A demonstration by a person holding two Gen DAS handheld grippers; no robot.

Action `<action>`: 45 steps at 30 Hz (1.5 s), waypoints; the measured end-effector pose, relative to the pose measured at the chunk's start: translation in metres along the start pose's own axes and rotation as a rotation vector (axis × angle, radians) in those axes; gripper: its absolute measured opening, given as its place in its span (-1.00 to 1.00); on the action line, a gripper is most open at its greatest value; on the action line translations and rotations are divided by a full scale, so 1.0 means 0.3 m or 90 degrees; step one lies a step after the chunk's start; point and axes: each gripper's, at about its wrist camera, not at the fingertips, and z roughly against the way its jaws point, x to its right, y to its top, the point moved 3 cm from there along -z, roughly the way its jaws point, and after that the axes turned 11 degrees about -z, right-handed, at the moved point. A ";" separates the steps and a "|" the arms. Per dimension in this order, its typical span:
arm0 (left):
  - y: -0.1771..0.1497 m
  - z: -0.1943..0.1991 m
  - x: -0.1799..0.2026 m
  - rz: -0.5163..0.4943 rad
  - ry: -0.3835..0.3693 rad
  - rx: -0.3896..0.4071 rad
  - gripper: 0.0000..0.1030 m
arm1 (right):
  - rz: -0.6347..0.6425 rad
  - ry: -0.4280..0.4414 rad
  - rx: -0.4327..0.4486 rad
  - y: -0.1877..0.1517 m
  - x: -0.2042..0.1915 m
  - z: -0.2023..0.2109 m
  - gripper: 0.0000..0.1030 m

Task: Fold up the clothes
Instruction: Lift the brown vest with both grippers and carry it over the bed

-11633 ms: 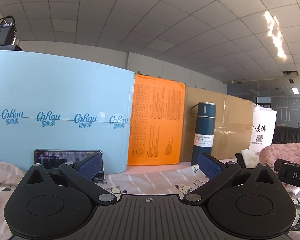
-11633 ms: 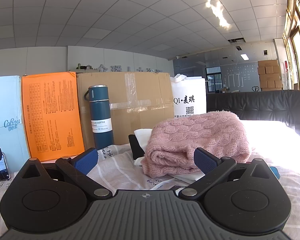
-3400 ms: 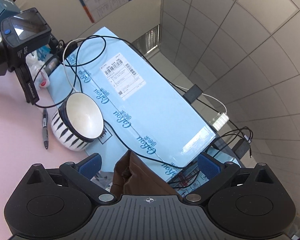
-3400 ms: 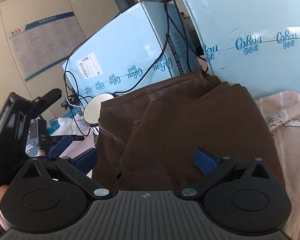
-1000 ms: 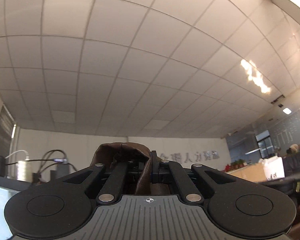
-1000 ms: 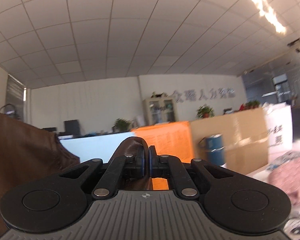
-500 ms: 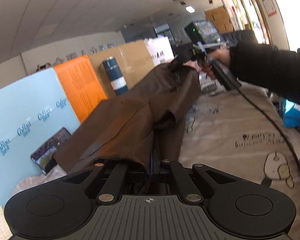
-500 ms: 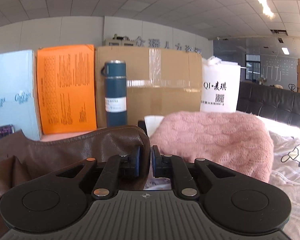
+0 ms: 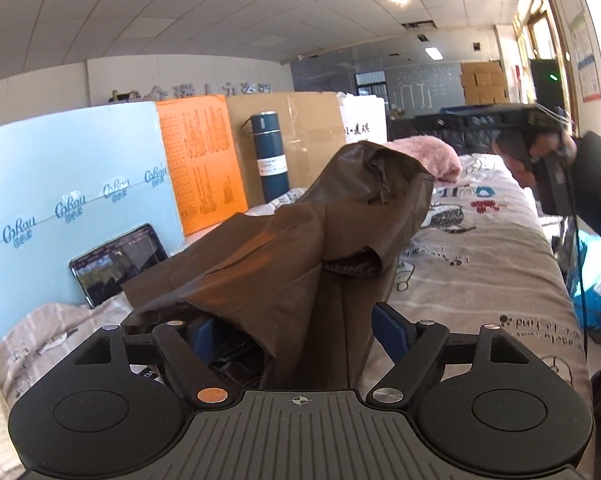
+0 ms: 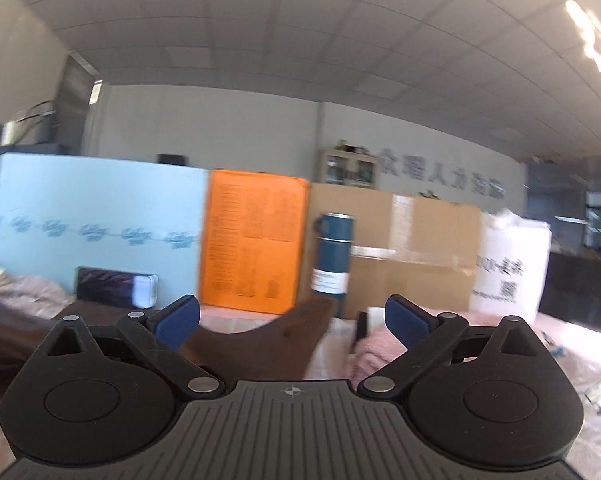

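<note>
A brown garment (image 9: 300,240) lies in a long heap on the bed and rises to a peak at its far end. Its near end droops between the blue pads (image 9: 388,328) of my left gripper (image 9: 296,332). Those jaws are opening and the pads stand clear of the cloth. In the blurred right wrist view, my right gripper (image 10: 292,322) is opening wide with nothing gripped. The brown garment (image 10: 260,344) lies just beyond its fingers. In the left wrist view, a person's hand (image 9: 548,148) holds the right gripper up at the far right, away from the garment.
A folded pink knit sweater (image 9: 432,156) lies behind the garment's peak. A blue thermos (image 9: 270,156), an orange board (image 9: 200,160), a cardboard box and a light blue panel (image 9: 60,184) line the back. A phone (image 9: 120,262) leans on the panel. The cartoon-print sheet (image 9: 480,272) spreads to the right.
Half a second ago both grippers were shut on the brown garment. Now both have opened and let it go. The right gripper has drawn back from the cloth.
</note>
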 end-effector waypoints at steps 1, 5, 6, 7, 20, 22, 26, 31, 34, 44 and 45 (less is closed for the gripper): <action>0.000 0.008 -0.009 0.021 0.004 0.005 0.68 | 0.028 0.045 -0.010 0.001 -0.044 0.011 0.94; 0.001 0.034 -0.034 0.069 0.037 0.034 0.83 | 0.158 0.231 -0.077 -0.012 -0.240 0.035 0.94; 0.003 0.039 -0.034 0.072 0.046 0.038 0.88 | 0.197 0.261 -0.098 -0.024 -0.287 0.032 0.94; 0.005 0.042 -0.033 0.072 0.051 0.042 0.88 | 0.237 0.280 -0.118 -0.043 -0.327 0.022 0.93; -0.010 -0.037 -0.051 0.115 0.069 -0.003 0.89 | 0.365 0.235 -0.262 -0.192 -0.361 -0.141 -0.40; -0.010 -0.048 -0.054 0.109 0.073 -0.010 0.55 | 0.347 0.224 -0.254 -0.179 -0.330 -0.145 -0.64; 0.002 -0.073 -0.074 0.081 0.087 -0.018 -0.76 | 0.266 0.182 -0.205 -0.115 -0.238 -0.154 -0.79; 0.113 -0.030 -0.163 0.015 0.180 0.070 -0.84 | 0.133 0.121 -0.105 -0.013 -0.102 -0.142 -0.82; 0.200 0.047 -0.199 -0.018 0.181 0.164 -0.84 | 0.055 0.103 -0.047 0.034 -0.029 -0.094 -0.86; 0.085 0.336 -0.085 0.007 -0.079 0.264 -0.84 | -0.162 0.047 0.017 -0.087 0.196 0.230 -0.87; 0.055 0.358 -0.070 0.029 -0.102 0.252 -0.84 | -0.183 0.043 0.014 -0.112 0.206 0.259 -0.87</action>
